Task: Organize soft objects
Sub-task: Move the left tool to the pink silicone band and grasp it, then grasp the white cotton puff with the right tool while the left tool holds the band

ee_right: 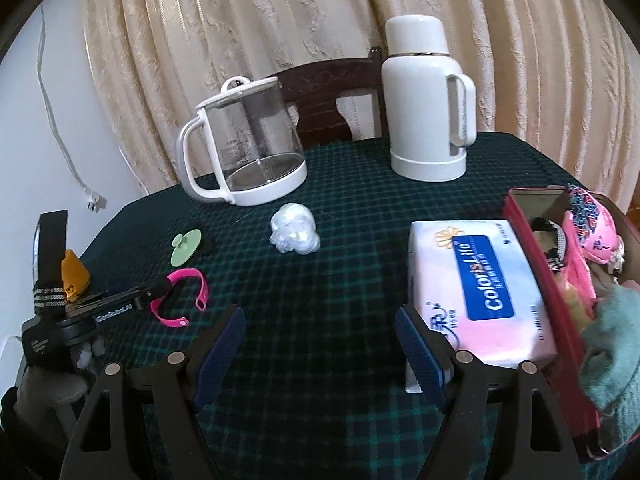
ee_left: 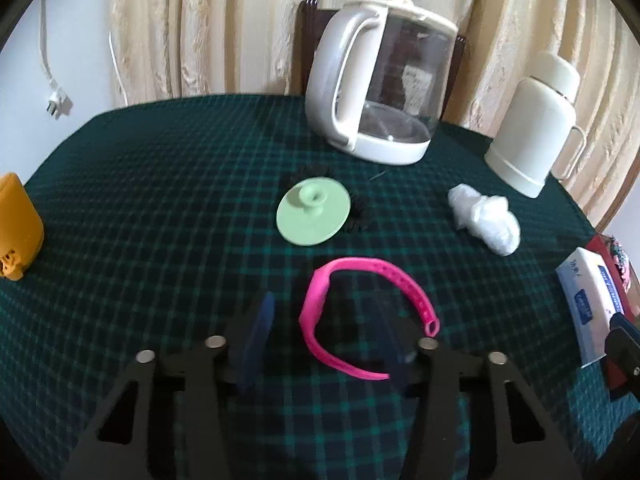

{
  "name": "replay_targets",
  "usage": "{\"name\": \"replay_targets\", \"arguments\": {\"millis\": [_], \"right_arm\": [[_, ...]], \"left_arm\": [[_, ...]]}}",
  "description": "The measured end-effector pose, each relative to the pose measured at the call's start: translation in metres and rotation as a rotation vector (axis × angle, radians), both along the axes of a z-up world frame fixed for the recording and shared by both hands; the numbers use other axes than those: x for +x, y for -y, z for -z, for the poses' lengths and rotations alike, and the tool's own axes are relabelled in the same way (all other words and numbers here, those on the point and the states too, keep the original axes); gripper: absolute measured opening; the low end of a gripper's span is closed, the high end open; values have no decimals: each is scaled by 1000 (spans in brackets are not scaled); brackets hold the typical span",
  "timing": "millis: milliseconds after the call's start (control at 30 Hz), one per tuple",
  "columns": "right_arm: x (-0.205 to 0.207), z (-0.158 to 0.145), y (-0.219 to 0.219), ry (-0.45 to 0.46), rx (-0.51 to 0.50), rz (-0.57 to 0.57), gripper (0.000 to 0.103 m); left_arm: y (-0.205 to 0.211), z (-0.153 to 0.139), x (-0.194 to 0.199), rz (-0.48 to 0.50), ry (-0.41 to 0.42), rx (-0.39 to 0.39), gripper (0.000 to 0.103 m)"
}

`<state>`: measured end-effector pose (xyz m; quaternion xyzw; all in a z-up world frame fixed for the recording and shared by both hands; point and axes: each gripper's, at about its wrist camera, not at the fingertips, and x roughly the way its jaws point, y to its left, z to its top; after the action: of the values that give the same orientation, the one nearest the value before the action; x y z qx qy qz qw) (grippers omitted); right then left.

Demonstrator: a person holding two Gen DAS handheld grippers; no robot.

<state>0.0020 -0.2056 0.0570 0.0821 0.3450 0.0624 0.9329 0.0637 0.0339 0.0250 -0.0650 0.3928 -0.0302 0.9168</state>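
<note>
While unclamped, wristband (ee_left: 362,312) between pads (ee_left: 256,332) (left).

The left gripper's fingers (ee_left: 258,340) are smeared by blur. The red box (ee_right: 536,264) is cut off at the right edge, its contents half buried under teal cloth (ee_right: 612,360).

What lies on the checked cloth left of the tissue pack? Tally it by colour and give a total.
White: 3, kettle, flask, crumpled plastic
Green: 1, lid
Pink: 1, wristband
Orange: 1, object at the left edge
Black: 1, frilly piece under the lid
Total: 7
</note>
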Motion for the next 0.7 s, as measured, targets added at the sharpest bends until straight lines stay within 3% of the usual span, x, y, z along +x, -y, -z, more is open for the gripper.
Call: {"name": "replay_targets", "arguments": {"millis": [300,467,700], "right_arm": [[5,6,-8,-19,5,-29,81],[6,7,-11,-30,7,-40,81],[13,2,-7,-45,25,-30,81]], "left_arm": [[-3,14,14,-14,-54,4,13],[-1,13,12,0,-51,-3,12],[0,-5,-5,6,43,-15,12]]}}
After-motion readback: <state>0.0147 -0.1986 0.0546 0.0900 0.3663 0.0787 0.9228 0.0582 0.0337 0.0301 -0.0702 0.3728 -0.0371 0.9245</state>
